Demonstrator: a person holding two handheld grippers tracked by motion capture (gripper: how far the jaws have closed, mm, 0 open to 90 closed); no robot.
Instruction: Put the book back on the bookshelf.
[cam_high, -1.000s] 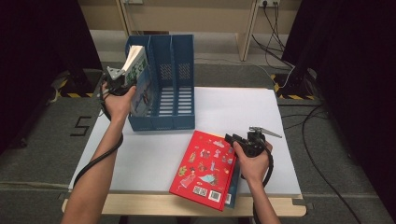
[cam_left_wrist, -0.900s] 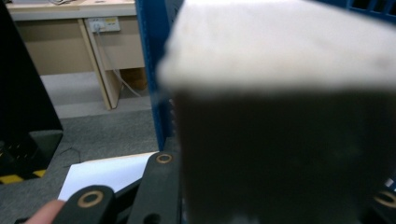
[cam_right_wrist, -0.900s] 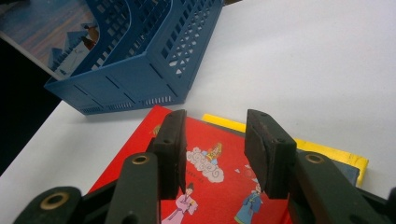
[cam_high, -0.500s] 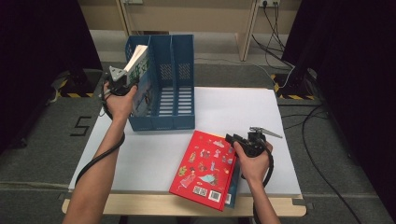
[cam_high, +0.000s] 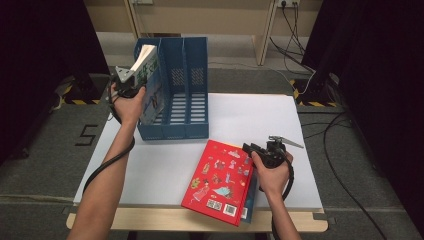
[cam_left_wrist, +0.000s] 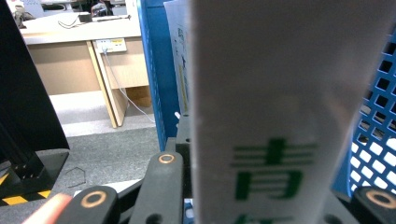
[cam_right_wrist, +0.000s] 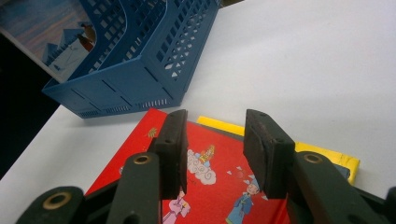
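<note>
One yellow book (cam_right_wrist: 280, 137) peeks beneath the red book (cam_right_wrist: 205, 172).

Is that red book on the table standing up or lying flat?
Lying flat. The red book rests cover-up on the white table, on top of a yellow-edged book.

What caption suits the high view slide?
Left tool lowers a book into the blue file rack; right tool open above red book.

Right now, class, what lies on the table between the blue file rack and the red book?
In the high view, nothing: only bare white table separates the blue file rack from the red book. The right gripper view shows the same gap.
</note>
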